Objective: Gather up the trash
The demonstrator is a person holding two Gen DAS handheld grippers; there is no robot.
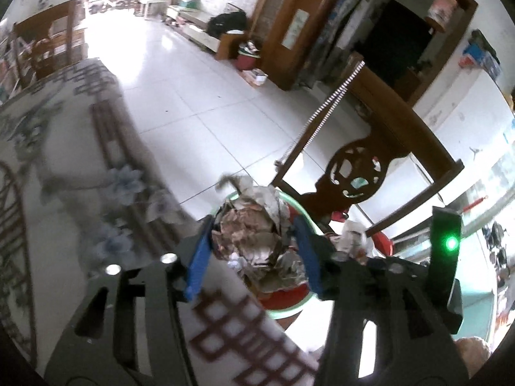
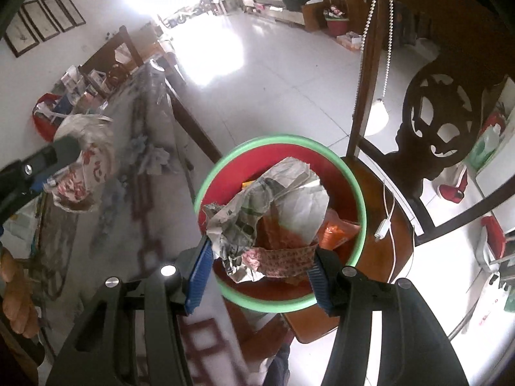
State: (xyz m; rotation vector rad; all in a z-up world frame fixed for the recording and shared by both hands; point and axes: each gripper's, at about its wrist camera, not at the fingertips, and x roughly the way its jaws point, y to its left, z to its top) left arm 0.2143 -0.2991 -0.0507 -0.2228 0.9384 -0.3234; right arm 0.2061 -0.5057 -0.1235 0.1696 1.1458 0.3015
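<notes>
Trash is mid-transfer: both grippers carry crumpled wads toward the red bin with the green rim (image 2: 360, 193), which sits on the seat of the carved wooden chair (image 2: 431, 122) just beside the table edge.

Right gripper (image 2: 259, 267): jaws half spread and pinching a wad of crumpled newspaper (image 2: 276, 206) with a pink printed strip across its front. The load hangs right above the bin mouth, inside the rim outline. An orange wrapper (image 2: 338, 230) already lies in the bin.

Left gripper (image 1: 254, 251): jaws stand around a crinkled foil-and-paper wad (image 1: 257, 234). The wad fills the gap, but whether the pads bite or only bracket it is hard to tell through the blur. In the right wrist view this gripper shows at far left, over the patterned tablecloth (image 2: 141, 193), so its load looks short of the bin.

Doing the drop well, as a judgement:
- right side releases first, since it is already centred; lower it a bit so the light paper does not drift over the rim
- open wide, the paper may cling to the ribbed pads
- left side crosses the table edge before letting go
- keep clear of the white charger cable (image 2: 384, 222) on the seat and of the bead cord (image 2: 370, 16) on the chair post
</notes>
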